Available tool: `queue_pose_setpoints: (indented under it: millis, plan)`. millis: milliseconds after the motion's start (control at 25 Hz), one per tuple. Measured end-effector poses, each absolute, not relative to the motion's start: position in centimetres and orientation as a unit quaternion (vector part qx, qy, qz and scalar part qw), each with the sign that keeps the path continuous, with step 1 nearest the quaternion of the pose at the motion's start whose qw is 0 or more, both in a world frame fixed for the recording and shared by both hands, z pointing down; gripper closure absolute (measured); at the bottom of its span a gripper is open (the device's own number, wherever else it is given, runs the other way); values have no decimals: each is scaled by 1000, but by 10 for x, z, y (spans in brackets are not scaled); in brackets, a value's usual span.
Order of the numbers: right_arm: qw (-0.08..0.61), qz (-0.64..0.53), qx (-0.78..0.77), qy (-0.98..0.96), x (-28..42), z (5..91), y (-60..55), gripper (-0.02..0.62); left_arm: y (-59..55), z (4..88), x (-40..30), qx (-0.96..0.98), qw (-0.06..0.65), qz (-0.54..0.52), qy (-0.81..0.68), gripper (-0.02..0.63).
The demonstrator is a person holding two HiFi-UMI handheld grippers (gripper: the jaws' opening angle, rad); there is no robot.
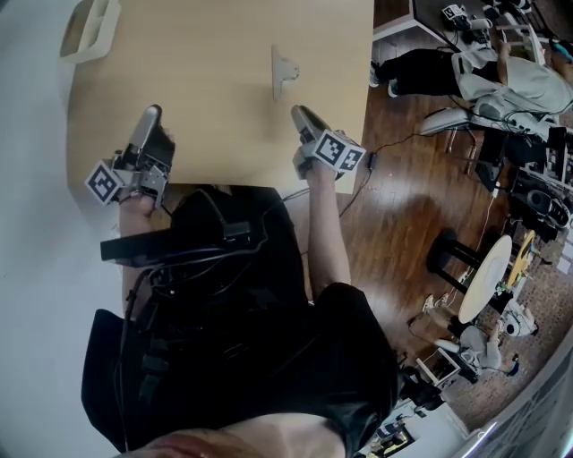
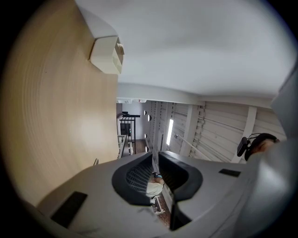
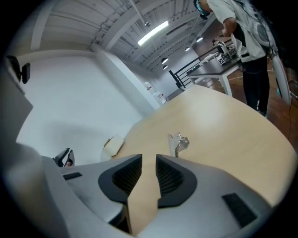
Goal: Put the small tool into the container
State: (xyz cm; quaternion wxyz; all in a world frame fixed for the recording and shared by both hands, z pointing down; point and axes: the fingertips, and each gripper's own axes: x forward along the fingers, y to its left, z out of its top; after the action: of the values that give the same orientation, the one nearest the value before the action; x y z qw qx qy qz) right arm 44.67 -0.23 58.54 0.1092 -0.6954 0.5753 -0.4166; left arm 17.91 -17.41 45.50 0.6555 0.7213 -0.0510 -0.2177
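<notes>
The small metal tool (image 1: 284, 72) lies on the light wooden table (image 1: 215, 134), toward its right side; the right gripper view shows this tool (image 3: 178, 143) just ahead of the jaws. The white container (image 1: 89, 27) sits at the table's far left corner, and appears as a cream box (image 2: 106, 55) and as a small box (image 3: 113, 145) to the left. My left gripper (image 1: 148, 116) rests at the near left, far from both, with its jaws (image 2: 155, 155) drawn together and nothing between them. My right gripper (image 1: 300, 112) points at the tool from a short way off, its jaws (image 3: 149, 160) shut to a thin slit, empty.
The table's right edge drops to a dark wooden floor (image 1: 421, 197) with cables, a round stool (image 1: 488, 277) and scattered equipment. A person (image 3: 242, 32) stands by another desk (image 3: 214, 67) beyond the table. A white wall runs along the left.
</notes>
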Motion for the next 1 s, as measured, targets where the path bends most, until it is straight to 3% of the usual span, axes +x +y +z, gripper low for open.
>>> queue_pose_setpoints:
  millis: [280, 520, 800, 1000]
  plan:
    - [37, -433, -689, 580, 519, 635, -45, 520, -178, 447, 192, 731, 638, -224, -88, 574]
    - [58, -445, -668, 594, 553, 669, -90, 520, -151, 451, 192, 740, 619, -223, -140, 574]
    - [123, -494, -605, 612, 485, 670, -87, 520, -137, 458, 183, 742, 615, -210, -165, 574]
    - [86, -541, -584, 599, 442, 675, -43, 518, -127, 445, 183, 750, 606, -215, -158, 574]
